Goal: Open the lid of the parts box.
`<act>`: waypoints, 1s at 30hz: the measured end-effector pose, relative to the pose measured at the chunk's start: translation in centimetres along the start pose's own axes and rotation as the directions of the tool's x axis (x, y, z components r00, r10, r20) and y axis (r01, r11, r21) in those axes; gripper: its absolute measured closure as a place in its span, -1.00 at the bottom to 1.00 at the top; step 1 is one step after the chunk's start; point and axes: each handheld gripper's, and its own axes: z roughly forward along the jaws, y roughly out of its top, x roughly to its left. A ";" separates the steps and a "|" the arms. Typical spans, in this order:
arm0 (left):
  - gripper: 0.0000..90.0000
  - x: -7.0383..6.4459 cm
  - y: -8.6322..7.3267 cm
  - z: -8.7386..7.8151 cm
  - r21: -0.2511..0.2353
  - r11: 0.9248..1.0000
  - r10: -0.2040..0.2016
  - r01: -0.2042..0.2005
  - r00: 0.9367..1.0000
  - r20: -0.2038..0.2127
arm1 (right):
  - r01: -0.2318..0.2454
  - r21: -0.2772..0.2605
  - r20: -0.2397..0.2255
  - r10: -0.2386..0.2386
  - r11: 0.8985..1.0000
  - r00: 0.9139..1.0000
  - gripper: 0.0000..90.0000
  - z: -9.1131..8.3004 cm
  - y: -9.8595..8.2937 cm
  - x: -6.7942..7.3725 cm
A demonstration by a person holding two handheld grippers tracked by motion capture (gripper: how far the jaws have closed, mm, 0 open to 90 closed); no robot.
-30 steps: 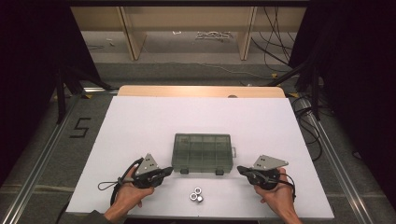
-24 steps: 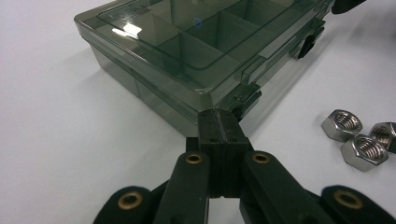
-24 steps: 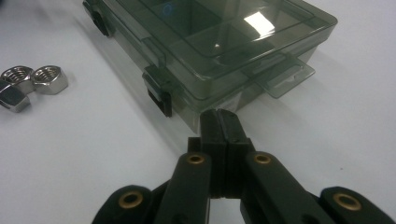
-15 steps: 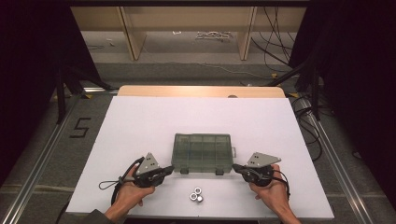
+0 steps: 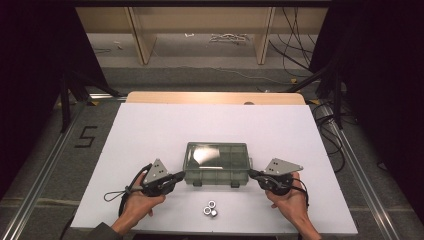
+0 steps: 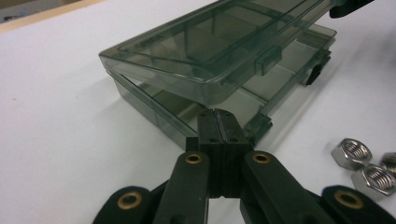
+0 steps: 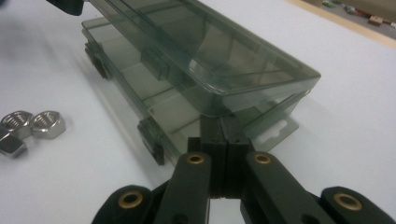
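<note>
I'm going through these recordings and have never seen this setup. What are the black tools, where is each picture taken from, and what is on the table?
A person sits at a white table holding a hand-held tool in each hand: the left gripper and the right gripper. Each has two black jaws. The high view looks down from above the person; each of the other two pictures comes from a camera riding on one gripper, looking along its jaws.

On the table lies a smoky clear compartment box, and in front of it three steel hex nuts. Both pairs of jaws are closed with nothing between them. Each closed tip sits at one end of the box, under the edge of its lid, which stands slightly lifted off the base.
</note>
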 end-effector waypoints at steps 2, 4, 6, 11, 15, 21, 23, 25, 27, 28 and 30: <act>0.98 0.2 0.2 0.1 -0.014 1.000 0.003 -0.003 1.000 -0.011 | 0.002 -0.005 0.001 -0.002 1.000 1.000 1.00 0.0 0.2 0.0; 0.96 0.5 0.4 0.1 -0.020 1.000 0.004 -0.005 1.000 -0.014 | 0.009 -0.021 0.009 -0.009 1.000 1.000 1.00 0.1 0.5 -0.1; 0.92 0.6 0.5 0.2 -0.023 1.000 0.004 -0.005 1.000 -0.031 | 0.009 -0.026 0.009 -0.008 1.000 1.000 1.00 0.1 0.6 -0.2; 0.69 0.8 1.1 0.5 -0.031 0.999 0.011 -0.012 0.999 -0.044 | 0.009 -0.043 0.013 -0.008 0.999 1.000 1.00 0.1 1.1 -0.3; 0.39 1.0 1.5 0.9 -0.030 0.999 0.026 -0.029 0.996 -0.083 | 0.005 -0.059 0.016 -0.004 0.998 1.000 1.00 0.0 1.5 -0.5; 0.12 1.9 2.3 1.9 -0.027 0.993 0.111 -0.116 0.984 -0.140 | 0.011 -0.075 0.020 -0.009 0.997 1.000 1.00 0.3 2.0 -0.7; 0.09 2.2 2.6 2.2 -0.034 0.990 0.127 -0.134 0.980 -0.151 | 0.009 -0.076 0.019 -0.007 0.997 1.000 1.00 0.3 2.1 -0.9; 0.09 2.5 3.0 2.6 -0.048 0.988 0.139 -0.148 0.978 -0.157 | 0.009 -0.078 0.020 -0.008 0.997 1.000 1.00 0.3 2.2 -0.9; 0.08 2.7 3.4 2.8 -0.056 0.985 0.150 -0.161 0.976 -0.160 | -0.002 -0.081 0.015 0.003 0.997 1.000 1.00 0.3 2.4 -1.0; 0.07 2.8 3.5 3.0 -0.059 0.985 0.153 -0.165 0.975 -0.163 | 0.004 -0.094 0.027 -0.002 0.996 1.000 1.00 0.3 2.5 -1.2; 0.06 2.9 3.8 3.2 -0.057 0.983 0.164 -0.175 0.972 -0.167 | -0.006 -0.089 0.018 0.008 0.996 1.000 1.00 0.3 2.7 -1.2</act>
